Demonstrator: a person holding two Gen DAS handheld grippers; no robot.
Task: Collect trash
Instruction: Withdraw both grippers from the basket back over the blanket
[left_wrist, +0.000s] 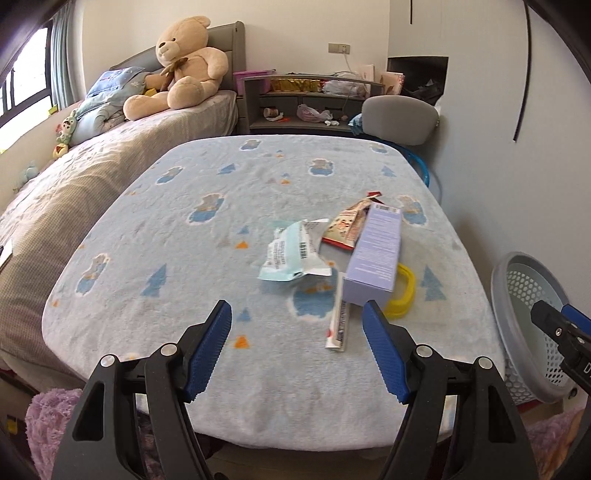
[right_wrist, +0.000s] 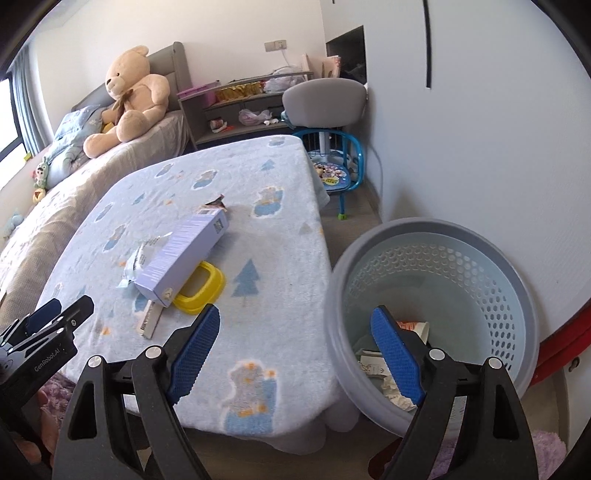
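Both grippers are held wide apart with nothing gripped: the left gripper (left_wrist: 297, 317) over the near edge of the table (left_wrist: 184, 295), the right gripper (right_wrist: 295, 325) spanning the table edge and the basket (right_wrist: 517, 295), where crumpled trash (right_wrist: 391, 387) is seen. On the table five trash items are counted: one slim tube (left_wrist: 340, 325), one yellow ring (left_wrist: 402, 295), one lilac box (left_wrist: 373, 254), one pale wrapper (left_wrist: 291, 254), and, farthest, one red-orange packet (left_wrist: 347, 229).
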